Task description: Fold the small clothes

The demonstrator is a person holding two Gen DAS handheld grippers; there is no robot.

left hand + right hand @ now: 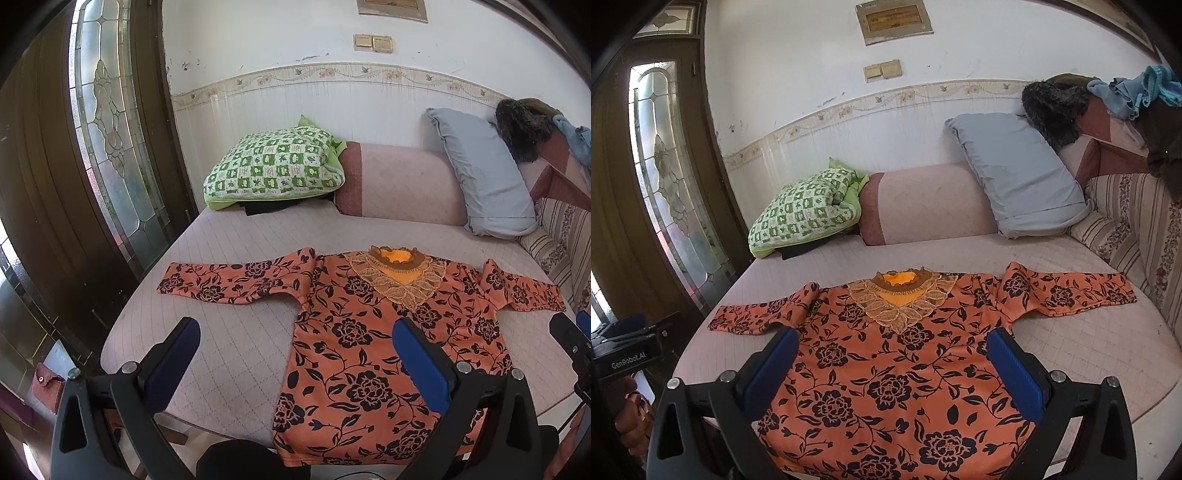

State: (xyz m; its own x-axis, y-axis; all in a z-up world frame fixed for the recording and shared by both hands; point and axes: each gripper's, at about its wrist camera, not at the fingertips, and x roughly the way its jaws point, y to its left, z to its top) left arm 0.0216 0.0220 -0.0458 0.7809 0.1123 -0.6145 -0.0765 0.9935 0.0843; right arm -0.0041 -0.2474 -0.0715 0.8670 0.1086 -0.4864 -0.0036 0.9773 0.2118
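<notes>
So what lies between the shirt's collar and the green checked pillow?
Only bare quilted bed cover between the shirt and green checked pillow, clearest in the right wrist view.

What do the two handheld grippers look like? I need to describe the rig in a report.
Both match: the left gripper and right gripper have black angular frames with silver bolts and ribbed blue pads. The left one's body reads "GenRobot.AI" in white.

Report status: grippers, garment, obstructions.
Left gripper open, right gripper open, both empty. Orange floral top flat on bed, sleeves spread. Nothing obstructing.
</notes>
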